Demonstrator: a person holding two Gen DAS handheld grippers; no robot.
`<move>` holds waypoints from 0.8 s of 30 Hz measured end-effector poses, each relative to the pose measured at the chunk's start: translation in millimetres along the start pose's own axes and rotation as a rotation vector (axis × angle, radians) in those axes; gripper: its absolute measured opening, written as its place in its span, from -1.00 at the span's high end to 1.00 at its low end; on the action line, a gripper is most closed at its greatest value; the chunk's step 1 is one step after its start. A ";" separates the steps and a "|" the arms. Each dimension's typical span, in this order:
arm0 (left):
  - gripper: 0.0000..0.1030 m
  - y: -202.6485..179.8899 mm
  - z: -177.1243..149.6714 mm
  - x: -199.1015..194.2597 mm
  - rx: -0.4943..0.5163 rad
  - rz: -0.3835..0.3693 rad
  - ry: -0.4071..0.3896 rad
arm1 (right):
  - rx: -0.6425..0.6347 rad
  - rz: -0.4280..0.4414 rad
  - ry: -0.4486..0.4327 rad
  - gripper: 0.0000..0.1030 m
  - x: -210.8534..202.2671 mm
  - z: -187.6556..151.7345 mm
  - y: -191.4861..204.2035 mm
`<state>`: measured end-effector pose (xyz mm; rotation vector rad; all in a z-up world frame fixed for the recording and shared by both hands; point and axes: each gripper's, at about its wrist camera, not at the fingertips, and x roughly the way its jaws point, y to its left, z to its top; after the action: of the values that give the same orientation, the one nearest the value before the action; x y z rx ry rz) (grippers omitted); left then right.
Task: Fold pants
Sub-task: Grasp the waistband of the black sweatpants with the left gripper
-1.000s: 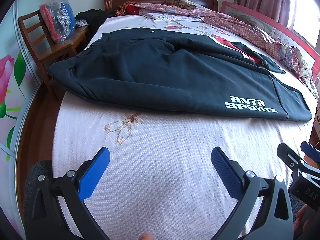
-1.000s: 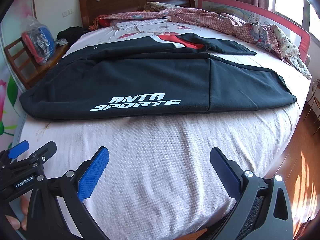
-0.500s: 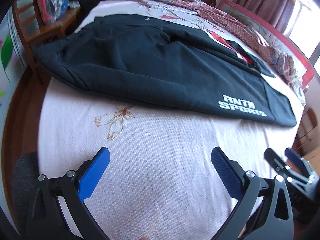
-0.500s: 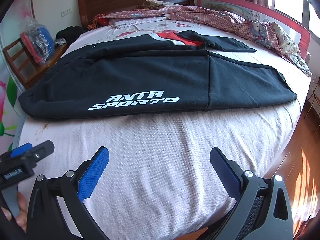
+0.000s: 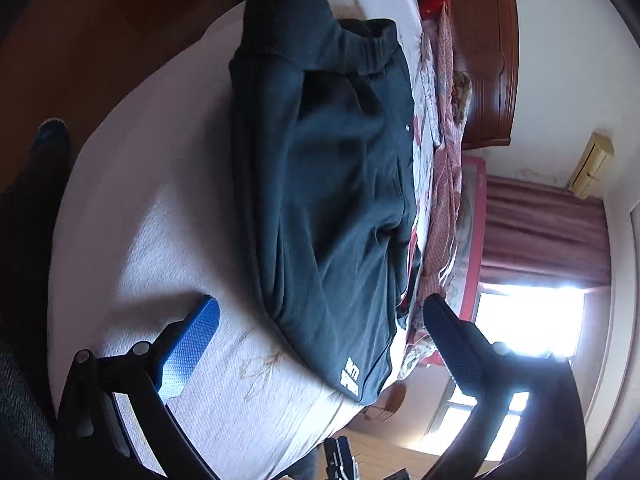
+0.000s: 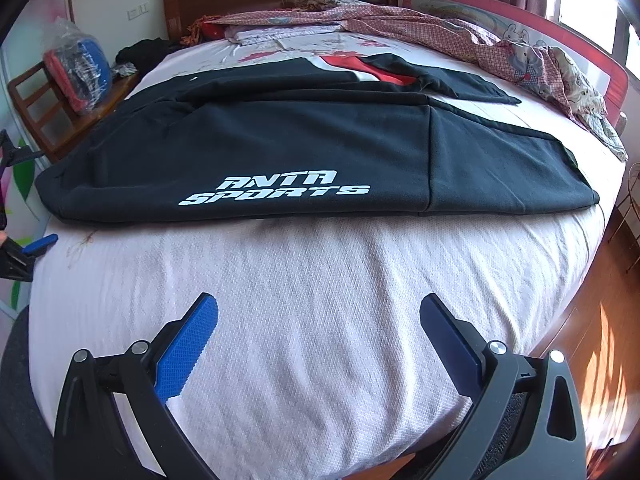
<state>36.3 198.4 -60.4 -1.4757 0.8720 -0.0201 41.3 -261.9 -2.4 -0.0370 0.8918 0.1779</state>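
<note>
Dark navy pants with white ANTA SPORTS lettering lie flat across a bed's white mattress cover, one leg laid over the other. My right gripper is open and empty above the cover, short of the pants' near edge. My left gripper is open and empty, rolled sideways near the pants' left end. One of its blue fingertips shows at the left edge of the right wrist view.
A red and white garment lies beyond the pants. A pink patterned quilt is heaped along the far side and the red bed rail. A wooden chair with a bagged bundle stands left of the bed. Wooden floor lies on the right.
My left gripper has swung out to the left end of the pants and rolled about a quarter turn. My right gripper has moved slightly closer to the pants. Both stay open.
</note>
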 end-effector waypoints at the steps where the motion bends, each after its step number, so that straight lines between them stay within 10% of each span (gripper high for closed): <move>1: -0.97 -0.8 0.0 2.1 -0.009 -0.005 -0.009 | -0.001 -0.006 0.008 -0.94 0.6 0.0 -0.4; 15: -0.94 -19.5 9.8 13.0 -0.014 0.062 -0.111 | -0.040 -0.016 0.045 -0.94 1.8 0.3 7.4; 17: -0.60 -26.1 8.4 14.7 -0.006 0.162 -0.132 | -0.036 -0.010 0.049 -0.94 0.9 1.1 6.7; 19: 0.80 -32.0 11.4 15.1 0.043 0.288 -0.130 | -0.027 0.000 0.042 -0.94 -0.9 1.6 5.4; 24: 0.87 -25.8 16.7 10.7 -0.004 0.248 -0.137 | 0.062 0.058 0.041 -0.94 -6.6 8.8 -17.0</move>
<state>65.0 203.1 -45.9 -1.3467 0.9371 0.2640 46.9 -278.6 7.6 0.0431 0.9399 0.2045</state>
